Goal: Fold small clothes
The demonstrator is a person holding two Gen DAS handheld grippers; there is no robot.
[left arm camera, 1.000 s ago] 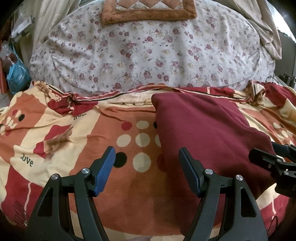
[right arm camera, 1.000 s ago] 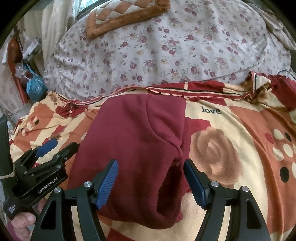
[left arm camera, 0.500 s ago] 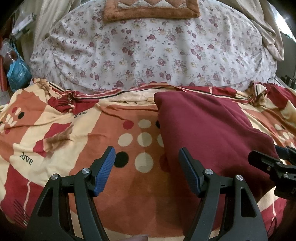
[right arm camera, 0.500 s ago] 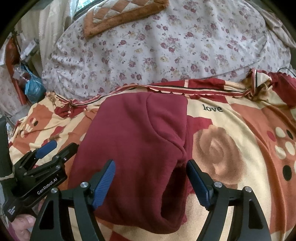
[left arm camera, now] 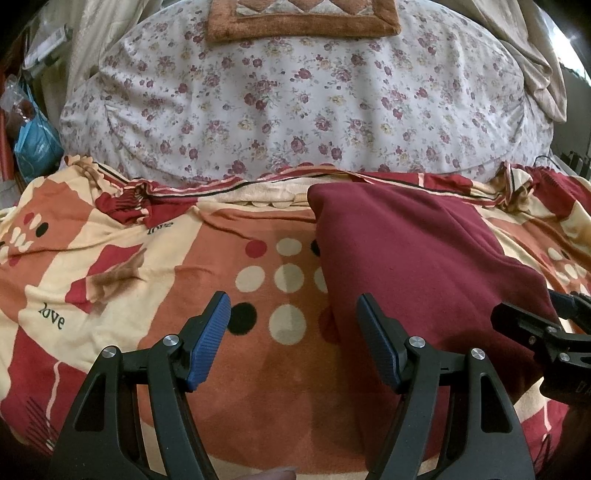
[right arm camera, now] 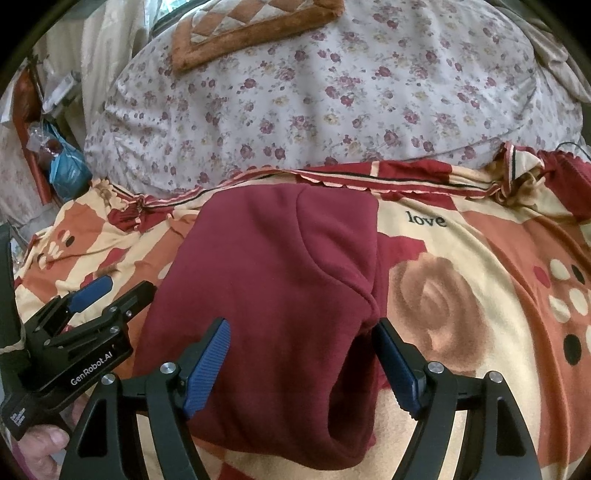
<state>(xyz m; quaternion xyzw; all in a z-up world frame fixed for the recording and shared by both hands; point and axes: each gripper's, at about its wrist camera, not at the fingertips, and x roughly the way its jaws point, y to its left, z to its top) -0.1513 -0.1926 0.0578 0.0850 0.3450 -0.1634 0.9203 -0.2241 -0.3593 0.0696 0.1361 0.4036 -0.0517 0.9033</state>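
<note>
A dark red garment lies folded flat on the patterned blanket; in the right wrist view the garment fills the middle, with an open cuff near its lower right. My left gripper is open and empty, above the blanket at the garment's left edge. It also shows in the right wrist view at the left. My right gripper is open and empty, above the garment's near end. It shows in the left wrist view at the right.
A large flowered quilt bundle rises behind the blanket, with a brown quilted cushion on top. A blue plastic bag and clutter stand at the far left. A beige cloth hangs at the back right.
Both grippers have drawn back slightly toward me and stayed open. The garment has not moved.
</note>
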